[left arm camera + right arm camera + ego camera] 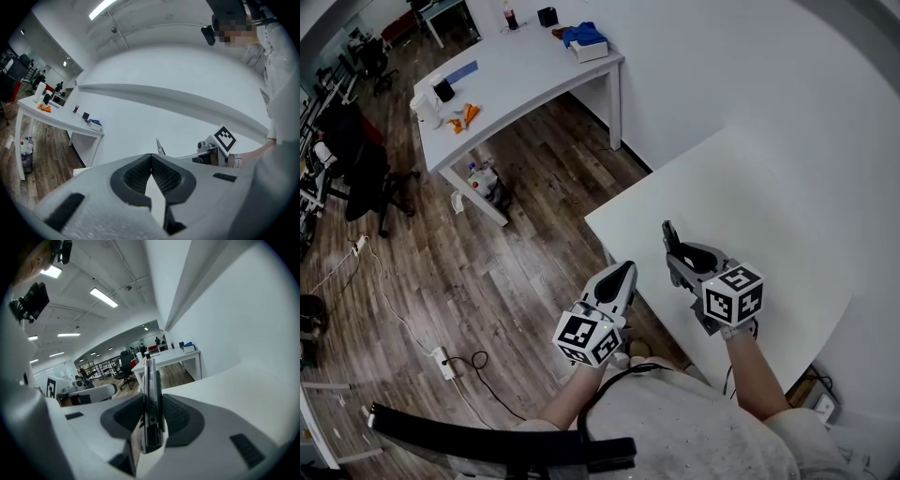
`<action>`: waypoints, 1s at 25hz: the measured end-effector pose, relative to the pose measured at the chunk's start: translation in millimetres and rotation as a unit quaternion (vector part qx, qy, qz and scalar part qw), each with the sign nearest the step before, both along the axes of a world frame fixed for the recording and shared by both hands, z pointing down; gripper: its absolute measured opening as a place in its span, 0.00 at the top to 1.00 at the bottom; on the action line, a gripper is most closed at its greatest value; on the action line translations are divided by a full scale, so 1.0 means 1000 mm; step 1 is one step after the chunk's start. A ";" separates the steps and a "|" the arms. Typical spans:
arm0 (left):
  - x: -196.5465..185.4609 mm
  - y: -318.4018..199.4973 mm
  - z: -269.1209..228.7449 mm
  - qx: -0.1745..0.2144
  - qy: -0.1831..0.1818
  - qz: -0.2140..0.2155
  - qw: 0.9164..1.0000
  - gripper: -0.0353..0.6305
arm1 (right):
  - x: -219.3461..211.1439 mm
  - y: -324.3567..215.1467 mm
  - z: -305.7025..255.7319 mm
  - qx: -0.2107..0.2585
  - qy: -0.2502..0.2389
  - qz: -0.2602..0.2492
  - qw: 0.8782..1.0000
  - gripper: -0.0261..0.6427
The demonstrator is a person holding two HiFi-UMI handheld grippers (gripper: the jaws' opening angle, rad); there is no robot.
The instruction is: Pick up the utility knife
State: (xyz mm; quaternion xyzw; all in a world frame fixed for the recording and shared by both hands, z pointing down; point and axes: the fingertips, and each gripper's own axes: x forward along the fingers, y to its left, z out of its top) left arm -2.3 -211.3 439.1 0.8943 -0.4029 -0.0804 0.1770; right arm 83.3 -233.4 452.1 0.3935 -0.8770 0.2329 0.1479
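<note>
Utility knife (pixel 151 399) is gripped by the right gripper (pixel 678 255) above the table (pixel 769 216), long axis along the jaws; the left gripper (pixel 619 279) is closed empty just beside the table's edge.

White table (pixel 769 178), wood floor (pixel 516 244)

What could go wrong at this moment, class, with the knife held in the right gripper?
1. The right gripper pinches the knife with one end sticking out past the jaws; it might tilt or slip onto the table.
2. The left gripper sits close by; a careless swing could bring the knife's tip against it.
</note>
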 end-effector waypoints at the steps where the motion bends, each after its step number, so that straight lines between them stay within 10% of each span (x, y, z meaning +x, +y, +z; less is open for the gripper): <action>1: 0.000 0.000 0.000 0.000 0.000 0.000 1.000 0.94 | -0.001 0.000 0.000 -0.001 -0.006 0.002 1.000 0.77; 25: 0.006 -0.009 0.000 0.002 0.003 0.004 1.000 0.94 | 0.015 0.008 -0.026 0.023 -0.043 0.037 0.998 0.77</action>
